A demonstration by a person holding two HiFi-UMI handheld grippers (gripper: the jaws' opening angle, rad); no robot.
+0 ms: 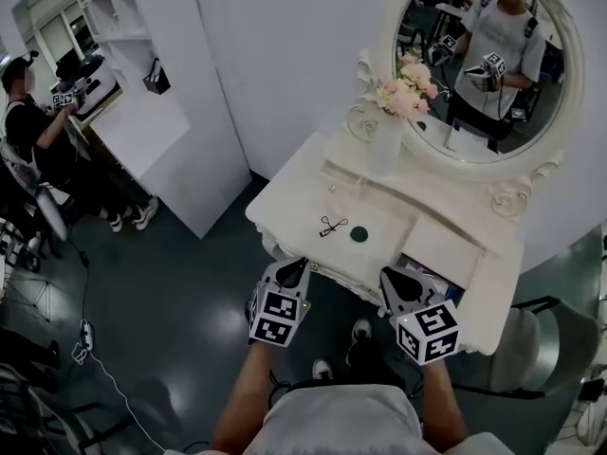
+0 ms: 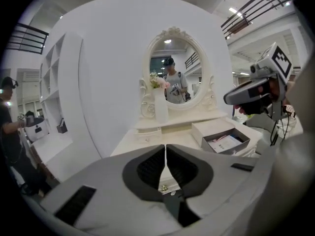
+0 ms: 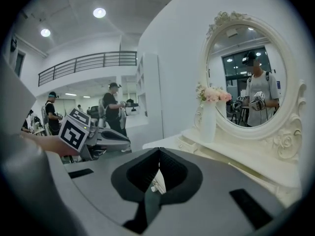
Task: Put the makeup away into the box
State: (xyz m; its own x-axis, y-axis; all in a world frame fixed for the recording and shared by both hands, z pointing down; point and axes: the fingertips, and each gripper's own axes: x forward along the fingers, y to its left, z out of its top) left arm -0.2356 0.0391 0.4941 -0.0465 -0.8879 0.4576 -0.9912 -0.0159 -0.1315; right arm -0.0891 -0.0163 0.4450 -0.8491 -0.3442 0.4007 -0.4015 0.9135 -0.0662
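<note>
We are holding both grippers just before the front edge of the white dressing table [image 1: 294, 192]. The left gripper [image 1: 292, 271] is showing its jaws pressed together, with only a thin slit between them and nothing inside. The right gripper [image 1: 399, 281] is showing the same: its jaws are meeting at the tips and are pinching nothing.

The makeup is lying out on the tabletop, not in the box. A black eyelash curler [image 1: 332, 226] and a round dark green case [image 1: 358, 234] are resting side by side near the front edge, just beyond the left gripper. The box [image 1: 444, 247] is standing open at the front right corner of the tabletop, just beyond the right gripper and apart from the two pieces. Some pale flat things are lying inside it, too small for us to name.

Behind the makeup, a white vase [image 1: 384, 145] with pink flowers [image 1: 408, 88] is standing at the back of the tabletop, before the oval mirror [image 1: 484, 55]. The mirror is reflecting us with both grippers. Small drawers [image 2: 147, 132] are sitting under the mirror's left side.

At the far left another person [image 1: 28, 126] is sitting at a white desk [image 1: 142, 131] beside a white shelf unit [image 1: 114, 8]. A grey chair [image 1: 531, 339] is standing right of the dressing table, and a cable with a power strip [image 1: 83, 335] is lying on the dark floor.
</note>
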